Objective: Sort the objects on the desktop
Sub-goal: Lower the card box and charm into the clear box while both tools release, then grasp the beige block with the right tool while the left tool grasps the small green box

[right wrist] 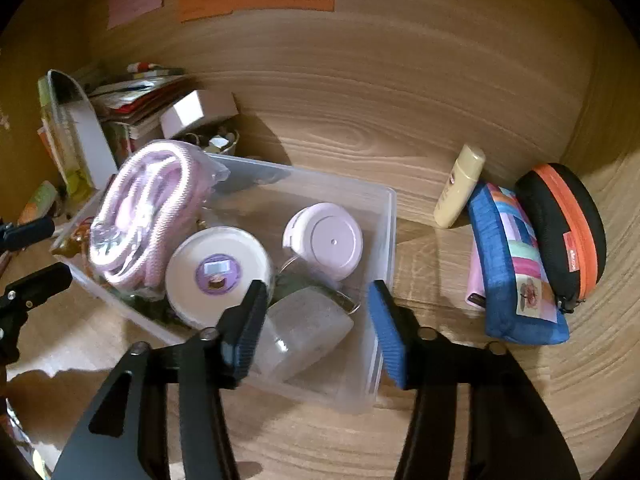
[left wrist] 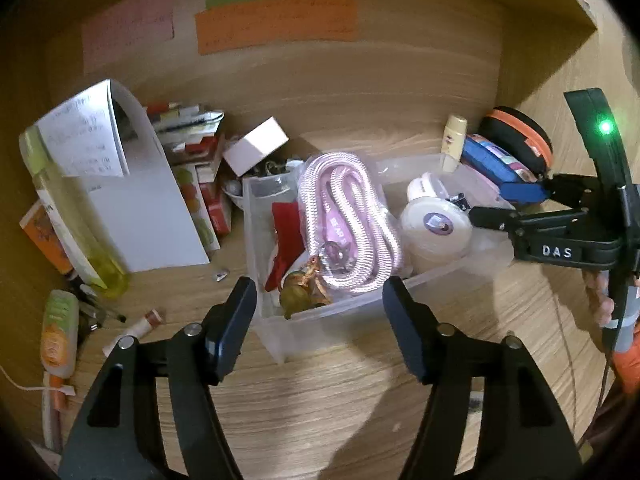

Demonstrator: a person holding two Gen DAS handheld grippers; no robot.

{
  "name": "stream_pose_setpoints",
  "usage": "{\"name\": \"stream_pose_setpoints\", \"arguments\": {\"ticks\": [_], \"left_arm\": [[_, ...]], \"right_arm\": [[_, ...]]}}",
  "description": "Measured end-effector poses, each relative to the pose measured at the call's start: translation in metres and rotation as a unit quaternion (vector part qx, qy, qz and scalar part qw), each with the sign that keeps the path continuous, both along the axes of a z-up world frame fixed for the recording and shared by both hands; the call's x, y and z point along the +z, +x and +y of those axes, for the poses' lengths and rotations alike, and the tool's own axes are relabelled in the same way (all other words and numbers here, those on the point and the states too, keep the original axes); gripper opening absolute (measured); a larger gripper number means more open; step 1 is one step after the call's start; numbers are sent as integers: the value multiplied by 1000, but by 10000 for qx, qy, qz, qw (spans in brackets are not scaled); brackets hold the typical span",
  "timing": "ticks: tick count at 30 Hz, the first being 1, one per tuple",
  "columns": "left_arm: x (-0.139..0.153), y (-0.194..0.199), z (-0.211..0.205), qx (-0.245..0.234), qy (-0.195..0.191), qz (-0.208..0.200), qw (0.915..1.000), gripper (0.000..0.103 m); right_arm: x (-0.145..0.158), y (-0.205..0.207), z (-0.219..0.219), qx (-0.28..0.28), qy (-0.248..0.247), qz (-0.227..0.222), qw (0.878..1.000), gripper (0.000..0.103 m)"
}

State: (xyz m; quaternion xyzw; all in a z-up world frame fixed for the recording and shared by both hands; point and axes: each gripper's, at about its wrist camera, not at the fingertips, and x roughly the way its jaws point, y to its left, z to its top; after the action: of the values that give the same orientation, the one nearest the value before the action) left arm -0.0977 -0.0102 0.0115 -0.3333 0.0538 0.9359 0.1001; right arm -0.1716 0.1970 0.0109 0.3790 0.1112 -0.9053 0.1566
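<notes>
Right claw hung spread apart over the clear bin, gripping nothing. Left claw also gaped, empty, at the bin's near end. Bin sat on worktop, holding pink rope and white tub.

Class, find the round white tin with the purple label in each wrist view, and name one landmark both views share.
Left wrist: the white tin lies right of centre, in the clear bin.
Right wrist: white tin, left of centre, in the bin.
Shared landmark: the pink rope bundle beside it.
</notes>
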Motion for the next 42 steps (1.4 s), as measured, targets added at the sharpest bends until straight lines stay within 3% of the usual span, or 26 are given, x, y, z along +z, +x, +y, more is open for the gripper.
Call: {"name": "stream_pose_setpoints", "arguments": {"ticks": [1, 2, 8, 11, 18, 23, 33, 38, 42], "left_arm": [[2, 2, 0, -14, 7, 11, 10000, 67], [3, 4, 0, -5, 1, 34, 10000, 70], [13, 15, -5, 124, 65, 86, 9999, 78], [14, 22, -6, 249, 52, 132, 9996, 93], [9, 40, -4, 306, -62, -14, 9995, 95], [-7, 55, 1, 138, -113, -370, 9992, 96], [-53, 75, 20, -177, -213, -1135, 9932, 96], [-64, 77, 39, -380, -240, -1297, 9905, 96], [-64, 74, 49, -494, -123, -1313, 9900, 96]], "right_arm": [[2, 4, 1, -7, -37, 29, 10000, 77], [5, 8, 2, -16, -80, 93, 9999, 79], [19, 37, 3, 108, -129, 380, 9991, 81], [23, 53, 3, 217, -119, 451, 9987, 82], [14, 91, 1, 534, -39, 436, 9976, 82], [-2, 121, 0, 906, 334, 509, 9940, 82], [-47, 142, -2, 1376, 431, -2, 9895, 82], [-57, 138, -12, 1571, 480, -111, 9864, 79], [-59, 126, -13, 1688, 471, -273, 9841, 65]]}}
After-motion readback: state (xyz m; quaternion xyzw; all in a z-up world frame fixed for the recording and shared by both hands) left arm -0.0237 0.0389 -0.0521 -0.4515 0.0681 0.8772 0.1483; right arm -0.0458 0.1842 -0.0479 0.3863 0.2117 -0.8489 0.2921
